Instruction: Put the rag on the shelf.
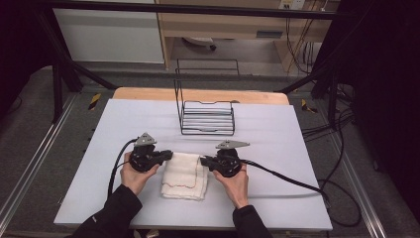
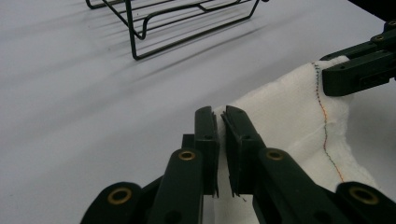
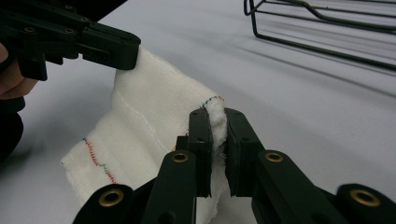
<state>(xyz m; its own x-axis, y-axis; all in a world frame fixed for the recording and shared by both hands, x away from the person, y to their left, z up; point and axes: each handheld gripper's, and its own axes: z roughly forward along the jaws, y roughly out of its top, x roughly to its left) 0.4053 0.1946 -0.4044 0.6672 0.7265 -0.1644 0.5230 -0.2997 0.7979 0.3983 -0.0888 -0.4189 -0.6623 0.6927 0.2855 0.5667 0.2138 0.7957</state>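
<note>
A folded white cloth [image 1: 184, 174] with coloured stitching lies on the white table between my two grippers. My left gripper [image 1: 170, 155] is shut on the cloth's far left corner; in the left gripper view its jaws pinch a thin edge of the cloth [image 2: 280, 112] at the left gripper's tips [image 2: 220, 122]. My right gripper [image 1: 202, 160] is shut on the far right corner, where the cloth [image 3: 140, 121] bunches between the right gripper's tips [image 3: 215, 122]. Both held corners are raised slightly off the table.
A black wire rack [image 1: 207, 117] stands on the table [image 1: 277, 148] beyond the cloth, near the far edge. A cable trails from each gripper, the right one [image 1: 287, 178] running toward the table's right edge. Open table surface lies to both sides.
</note>
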